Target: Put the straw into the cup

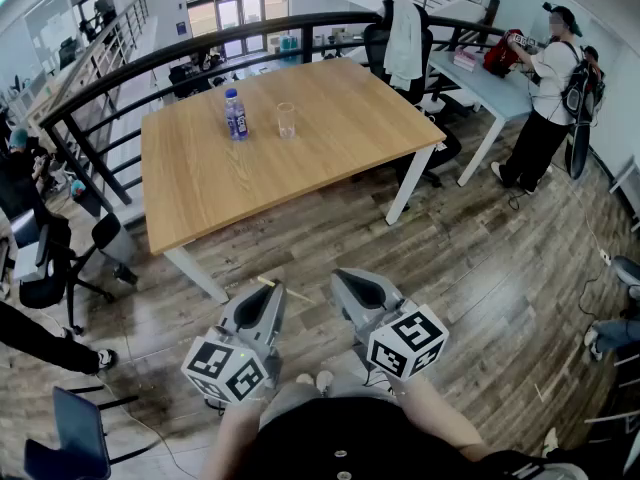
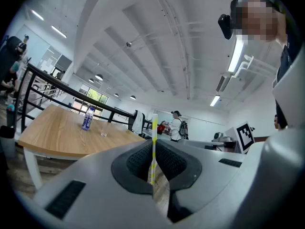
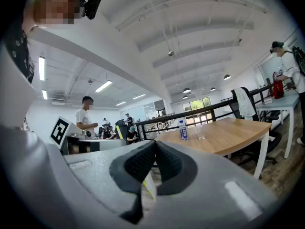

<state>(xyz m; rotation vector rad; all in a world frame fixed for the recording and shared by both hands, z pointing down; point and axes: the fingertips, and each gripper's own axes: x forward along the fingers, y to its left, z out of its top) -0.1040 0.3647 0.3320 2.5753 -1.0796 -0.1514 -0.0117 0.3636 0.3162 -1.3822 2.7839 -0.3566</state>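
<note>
A yellow-and-white striped straw (image 2: pixel 153 127) stands upright between the pads of my left gripper (image 2: pixel 153 149), which is shut on it. In the head view the straw (image 1: pixel 292 293) sticks out sideways from the left gripper (image 1: pixel 266 293), low over the wooden floor. My right gripper (image 1: pixel 350 281) is beside it with its jaw tips touching (image 3: pixel 155 143) and nothing between them. A bit of the straw (image 3: pixel 148 187) shows through the gap below the tips. The clear cup (image 1: pixel 287 120) (image 2: pixel 103 131) (image 3: pixel 201 131) stands upright on the wooden table (image 1: pixel 330 163), well ahead of both grippers.
A water bottle (image 1: pixel 235 115) stands just left of the cup. A black railing (image 1: pixel 120 78) runs behind the table. An office chair with a white garment (image 1: pixel 403 43) is at the far right corner. A person (image 1: pixel 545 98) stands by a light table (image 1: pixel 490 88); a chair (image 1: pixel 60 268) stands at left.
</note>
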